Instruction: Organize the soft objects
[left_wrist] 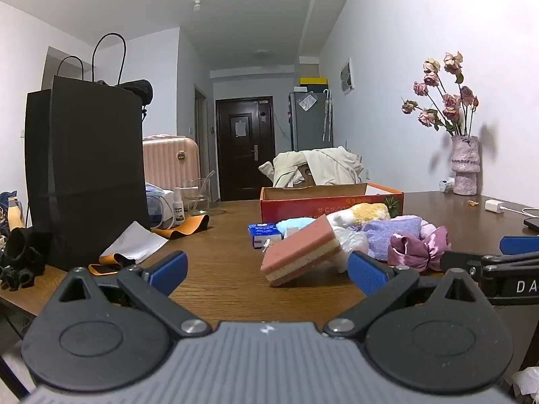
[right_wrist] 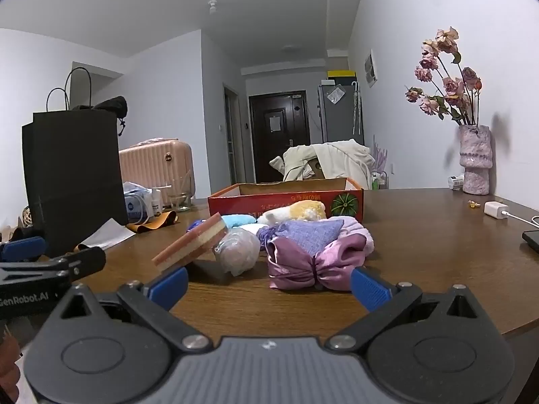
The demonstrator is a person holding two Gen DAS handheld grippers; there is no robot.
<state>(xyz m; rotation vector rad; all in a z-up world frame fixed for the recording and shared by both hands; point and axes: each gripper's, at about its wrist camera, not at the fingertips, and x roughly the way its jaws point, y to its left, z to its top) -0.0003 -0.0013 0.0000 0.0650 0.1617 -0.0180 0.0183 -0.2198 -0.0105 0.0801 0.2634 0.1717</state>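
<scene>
Left tool [left_wrist: 267, 271] stands with its blue pads wide apart and nothing between them, low over the counter [left_wrist: 219, 269]. Just ahead and slightly right of it the pink sponge [left_wrist: 299, 252] leans tilted against the heap of soft things; the red box [left_wrist: 331, 202] sits open behind that heap. Closing across the sponge's thin layered edge looks the surest grip

Right tool [right_wrist: 269, 286] is likewise spread wide and empty. Directly ahead, near its right pad, lies the satin bow [right_wrist: 313, 262], with the purple cloth [right_wrist: 313, 232] on the heap behind. A gentle pinch at the bow's gathered middle should lift it cleanly toward the box
</scene>
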